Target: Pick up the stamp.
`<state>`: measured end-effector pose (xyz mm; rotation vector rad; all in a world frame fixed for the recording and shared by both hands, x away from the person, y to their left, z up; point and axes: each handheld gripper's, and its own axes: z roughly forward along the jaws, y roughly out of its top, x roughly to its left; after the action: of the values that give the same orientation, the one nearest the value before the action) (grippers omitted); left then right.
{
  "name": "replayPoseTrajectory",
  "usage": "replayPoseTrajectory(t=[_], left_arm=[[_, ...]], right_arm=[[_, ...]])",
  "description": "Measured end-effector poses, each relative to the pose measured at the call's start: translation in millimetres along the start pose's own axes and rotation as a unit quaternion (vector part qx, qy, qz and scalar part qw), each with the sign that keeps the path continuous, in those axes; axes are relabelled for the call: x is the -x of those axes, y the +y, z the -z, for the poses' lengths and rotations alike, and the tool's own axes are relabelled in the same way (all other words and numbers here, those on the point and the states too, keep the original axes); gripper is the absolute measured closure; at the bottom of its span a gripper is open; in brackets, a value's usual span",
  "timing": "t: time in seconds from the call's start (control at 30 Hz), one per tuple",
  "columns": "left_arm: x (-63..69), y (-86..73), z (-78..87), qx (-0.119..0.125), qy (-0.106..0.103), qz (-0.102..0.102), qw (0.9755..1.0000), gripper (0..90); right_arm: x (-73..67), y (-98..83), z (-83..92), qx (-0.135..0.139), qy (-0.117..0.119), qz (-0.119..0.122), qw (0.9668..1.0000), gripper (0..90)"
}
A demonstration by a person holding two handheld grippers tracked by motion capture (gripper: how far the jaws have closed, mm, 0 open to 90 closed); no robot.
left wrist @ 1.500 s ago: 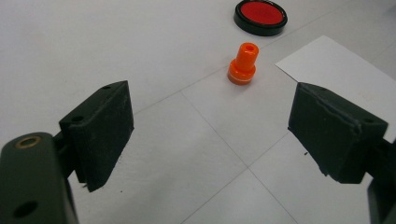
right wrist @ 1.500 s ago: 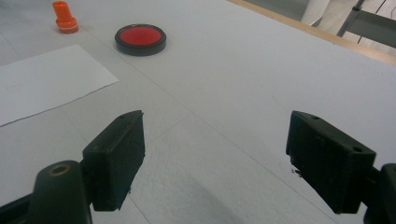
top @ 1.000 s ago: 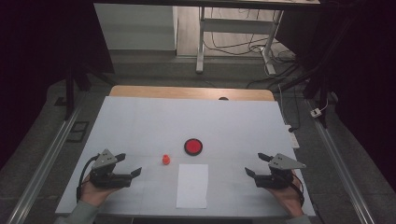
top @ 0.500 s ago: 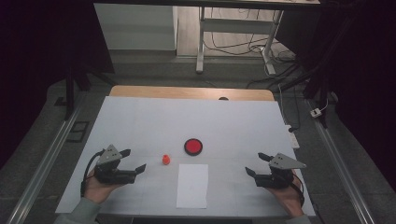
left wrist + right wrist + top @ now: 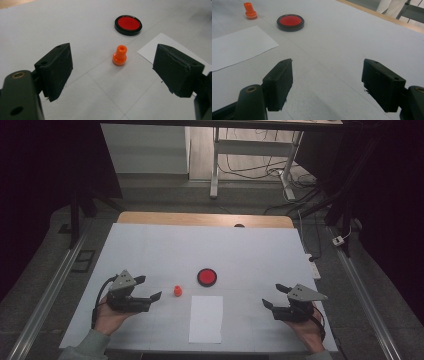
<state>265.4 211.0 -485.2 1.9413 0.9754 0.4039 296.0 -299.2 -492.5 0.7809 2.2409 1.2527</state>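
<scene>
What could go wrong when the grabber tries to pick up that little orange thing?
The orange stamp is small and stands upright, apart from the open left gripper. If one jaw bumps it first, it could tip over and roll. It also stands close to the white paper and the red ink pad, so a wide sweep might push the paper out of place.

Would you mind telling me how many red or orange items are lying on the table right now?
2. The small orange stamp stands upright just ahead of the open left gripper. The round red ink pad lies farther out, beyond the white paper sheet. Nothing seems hidden.
</scene>
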Motion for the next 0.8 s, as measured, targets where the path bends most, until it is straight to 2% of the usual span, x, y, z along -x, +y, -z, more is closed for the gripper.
replayPoseTrajectory(t=[0.33, 0.6, 0.8], left_arm=[[4.0, 16.1, -14.9, -0.003, -0.013, -0.01, 0.9999, 16.9], [4.9, 22.0, -38.8, -0.019, -0.026, -0.014, 0.9994, 17.6], [5.9, 27.4, -52.9, -0.031, -0.027, -0.027, 0.9988, 18.3]], right_arm=[[-1.7, -0.5, -0.7, 0.003, 0.004, -0.002, 1.0, 25.5], [-2.6, -1.7, -0.6, -0.003, 0.005, -0.001, 1.0, 25.8], [-3.5, -1.7, -1.6, -0.001, 0.007, -0.003, 1.0, 26.1]])
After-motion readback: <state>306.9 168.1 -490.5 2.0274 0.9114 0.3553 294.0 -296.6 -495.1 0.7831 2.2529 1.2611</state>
